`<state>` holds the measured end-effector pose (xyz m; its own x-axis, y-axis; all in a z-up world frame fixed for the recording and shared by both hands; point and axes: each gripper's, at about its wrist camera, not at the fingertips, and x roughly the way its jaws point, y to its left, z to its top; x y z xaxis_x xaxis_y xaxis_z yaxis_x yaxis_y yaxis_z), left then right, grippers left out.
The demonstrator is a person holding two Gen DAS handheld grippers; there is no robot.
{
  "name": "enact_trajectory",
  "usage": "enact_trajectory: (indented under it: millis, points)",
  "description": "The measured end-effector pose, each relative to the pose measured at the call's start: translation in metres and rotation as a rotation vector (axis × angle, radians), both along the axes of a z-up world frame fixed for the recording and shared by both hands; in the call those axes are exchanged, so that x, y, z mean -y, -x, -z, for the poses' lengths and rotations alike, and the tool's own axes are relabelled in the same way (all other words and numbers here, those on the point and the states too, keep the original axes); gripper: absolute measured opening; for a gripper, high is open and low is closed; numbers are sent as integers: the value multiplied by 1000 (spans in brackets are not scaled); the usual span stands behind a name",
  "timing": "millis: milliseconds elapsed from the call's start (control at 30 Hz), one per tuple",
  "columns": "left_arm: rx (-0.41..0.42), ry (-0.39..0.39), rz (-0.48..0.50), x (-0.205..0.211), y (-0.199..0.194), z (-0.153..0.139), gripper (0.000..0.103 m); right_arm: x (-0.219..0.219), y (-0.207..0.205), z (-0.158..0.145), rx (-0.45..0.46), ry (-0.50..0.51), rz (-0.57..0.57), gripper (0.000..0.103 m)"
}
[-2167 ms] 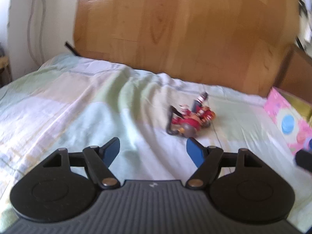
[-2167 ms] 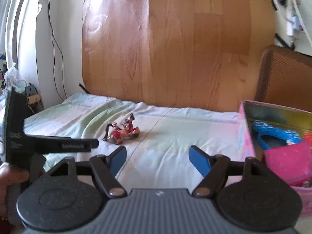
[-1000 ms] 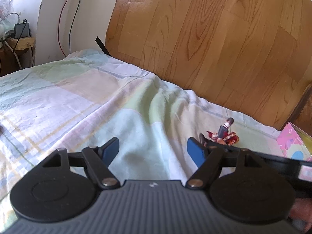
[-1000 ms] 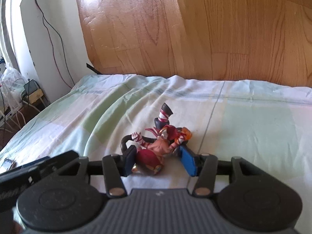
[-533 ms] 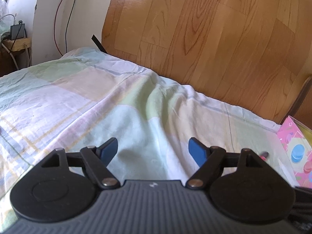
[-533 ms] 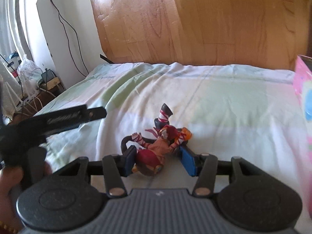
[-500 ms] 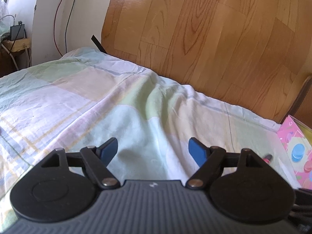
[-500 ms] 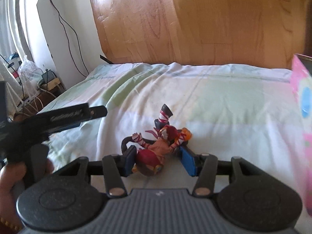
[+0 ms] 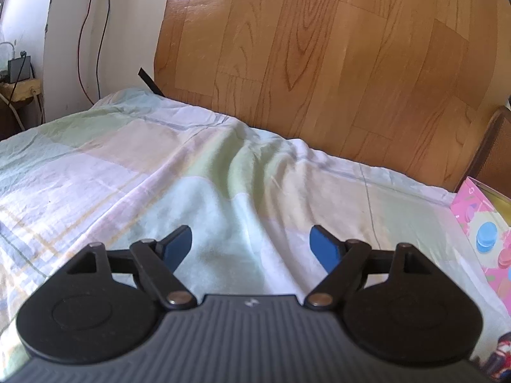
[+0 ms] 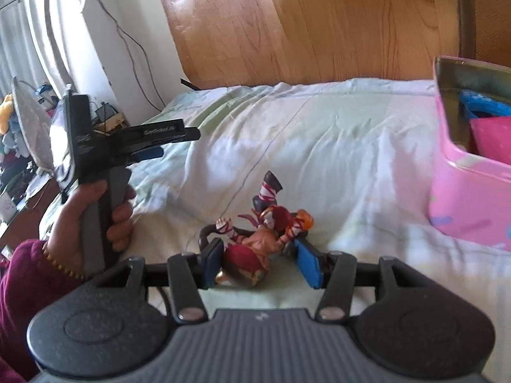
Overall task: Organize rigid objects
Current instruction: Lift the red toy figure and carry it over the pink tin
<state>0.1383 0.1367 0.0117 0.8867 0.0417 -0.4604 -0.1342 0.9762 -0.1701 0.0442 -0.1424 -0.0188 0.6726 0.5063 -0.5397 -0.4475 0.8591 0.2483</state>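
Observation:
A red and orange toy figurine (image 10: pixel 252 249) with a striped leg sticking up hangs just above the bed, and my right gripper (image 10: pixel 260 257) is shut on its body, blue pads against both sides. An open pink box (image 10: pixel 460 210) stands close on the right, its wall at the figurine's height; a blue item and a pink item lie inside. In the left wrist view my left gripper (image 9: pixel 250 244) is open over bare sheet with nothing between its fingers. The pink box (image 9: pixel 485 223) shows at that view's right edge. A hand holds the left gripper (image 10: pixel 179 142) out to the left of the figurine.
The bed is covered by a pale checked sheet (image 9: pixel 159 172) with folds. A wooden headboard (image 9: pixel 319 63) rises behind it. A brown chair back (image 10: pixel 482 16) stands beyond the box. Cables and clutter lie off the bed's left side (image 10: pixel 28 127).
My right gripper has carried the figurine to the right, and the pink box's open inside has come into view. The left gripper has stayed in place, still open.

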Motion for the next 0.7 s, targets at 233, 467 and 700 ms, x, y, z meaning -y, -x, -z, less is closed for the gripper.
enact_trajectory:
  millis: [233,467,700]
  points:
    - [14,-59,5,9,4,-1,83,26,24,0,66,136,43,52]
    - [12,-83,1,12,3,0,84,71,44,1,138,192,198,56]
    - [-15,-124,8,19,0,0,84,107,60,0,176,169,314,58]
